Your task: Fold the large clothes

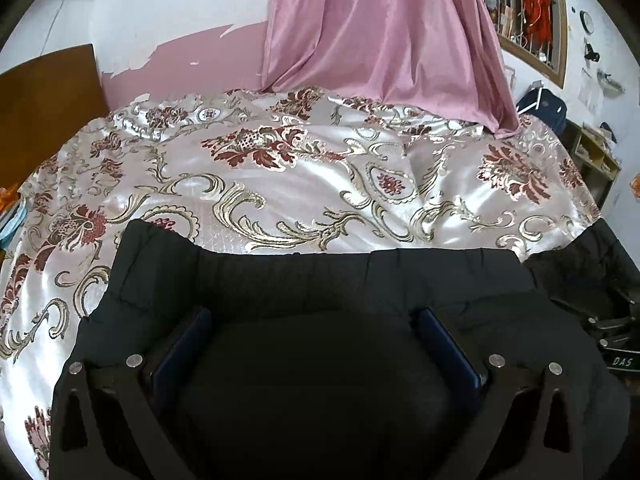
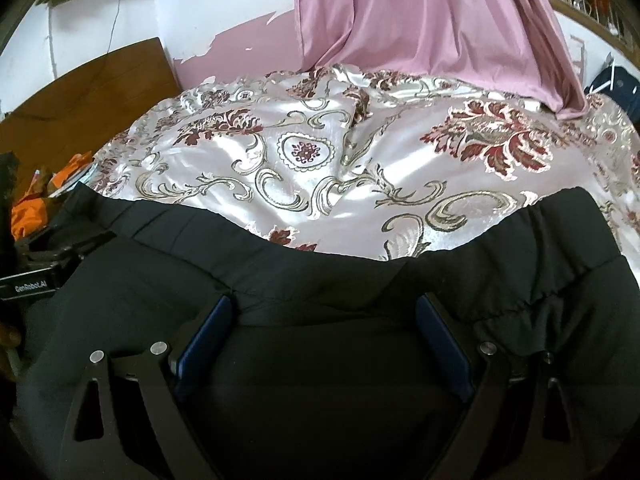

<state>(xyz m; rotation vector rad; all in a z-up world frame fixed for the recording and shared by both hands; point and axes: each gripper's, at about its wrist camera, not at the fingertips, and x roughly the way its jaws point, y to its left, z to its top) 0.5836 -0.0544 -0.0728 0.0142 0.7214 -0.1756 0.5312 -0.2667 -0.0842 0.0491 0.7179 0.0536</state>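
Both tools angled down toward the bed, side by side over one black garment (image 1: 280,280). Left tool (image 1: 316,328): 2 fingers w/ blue pads (image 1: 440,340) spread wide, pads apart w/ black cloth lying between and under them; can't tell if pads press the cloth, no pinch visible. Right tool (image 2: 324,320): same pose, 2 fingers, blue pads (image 2: 208,328) spread wide, black cloth bulging up between them, no clamp seen on it. Each tool's body shows at the edge of the other's view: right tool's at far right of left wrist view, left tool's at far left of right wrist view w/ a white label. Garment count: 1, black, puffy/quilted w/ stitched seams, lies on near part of bed, its far edge running across both views; a gathered elastic-looking hem (image 2: 560,240) shows on right side in right wrist view. Bedspread (image 1: 280,168): 1, shiny white satin w/ dark red floral and gold scroll pattern, wrinkled, covers bed beyond garment. Curtain (image 1: 380,40): 1, pink, hangs at the far side, lower edge resting on bedspread. Wooden board (image 1: 48,88): 1, brown, far left against white wall. Barred window (image 1: 528,12): 1, upper right. Orange items (image 2: 28,208) at left bed edge, number unclear.
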